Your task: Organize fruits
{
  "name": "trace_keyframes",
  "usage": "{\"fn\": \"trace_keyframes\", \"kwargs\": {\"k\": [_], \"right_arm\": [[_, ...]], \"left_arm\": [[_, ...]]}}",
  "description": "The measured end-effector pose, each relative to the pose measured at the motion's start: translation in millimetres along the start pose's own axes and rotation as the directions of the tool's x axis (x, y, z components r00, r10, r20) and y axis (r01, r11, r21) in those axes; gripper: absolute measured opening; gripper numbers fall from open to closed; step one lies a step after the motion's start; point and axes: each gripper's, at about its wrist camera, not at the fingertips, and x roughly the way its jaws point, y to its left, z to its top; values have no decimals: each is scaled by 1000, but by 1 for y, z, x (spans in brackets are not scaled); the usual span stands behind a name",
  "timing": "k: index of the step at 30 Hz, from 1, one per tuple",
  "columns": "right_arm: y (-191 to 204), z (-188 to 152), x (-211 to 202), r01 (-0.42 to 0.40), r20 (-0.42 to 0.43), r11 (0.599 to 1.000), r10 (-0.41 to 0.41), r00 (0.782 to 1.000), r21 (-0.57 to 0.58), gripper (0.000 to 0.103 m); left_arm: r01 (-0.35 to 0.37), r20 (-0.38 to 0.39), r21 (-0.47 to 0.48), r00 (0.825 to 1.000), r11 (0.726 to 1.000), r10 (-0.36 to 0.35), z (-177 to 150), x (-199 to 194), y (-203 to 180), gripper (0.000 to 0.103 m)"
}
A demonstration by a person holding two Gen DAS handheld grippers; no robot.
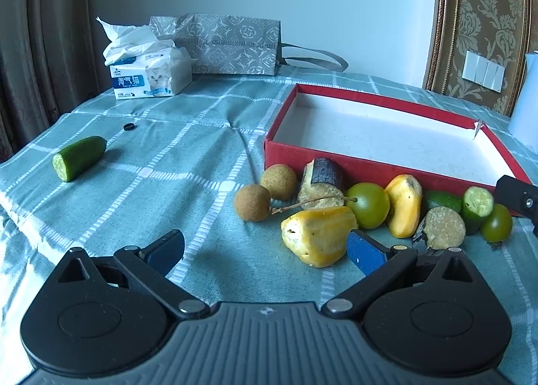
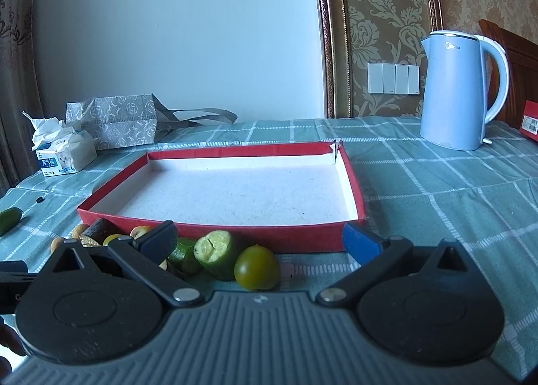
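From my seat, the biggest thing is the desk (image 2: pixel 437 189) under its green checked cloth, and on it the red box (image 2: pixel 356 183), its white floor bare; nothing has been put in yet, so I judge the sorting is only beginning. The fruit sits in a row against the box's near wall. My left gripper (image 1: pixel 265 252) hangs with its jaws released, the right blue pad just beside the yellow fruit piece (image 1: pixel 316 237). My right gripper (image 2: pixel 259 243) also has its jaws spread wide, over the cut cucumber stub (image 2: pixel 215 253) and the green round fruit (image 2: pixel 257 269). Another cucumber piece (image 1: pixel 79 158) lies well apart on the left.

To do this well, I would centre the round fruit between the pads before squeezing, since it looks likely to roll. Close gently; the cut pieces seem soft. Lift clear of the wall before crossing it.
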Motion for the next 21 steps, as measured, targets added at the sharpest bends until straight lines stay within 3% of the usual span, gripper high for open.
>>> {"fn": "trace_keyframes", "kwargs": {"k": [5, 12, 21], "right_arm": [[1, 0, -1, -2, 3, 1000, 2, 1000, 1, 103], [1, -1, -1, -3, 1, 1000, 3, 1000, -2, 103], [0, 0, -1, 1, 1, 1000, -1, 1000, -7, 103]], "left_arm": [[4, 10, -1, 1000, 1000, -4, 0, -1, 1, 103], [4, 93, -32, 996, 999, -1, 2, -9, 2, 103], [3, 57, -9, 998, 1000, -3, 2, -4, 4, 103]]}}
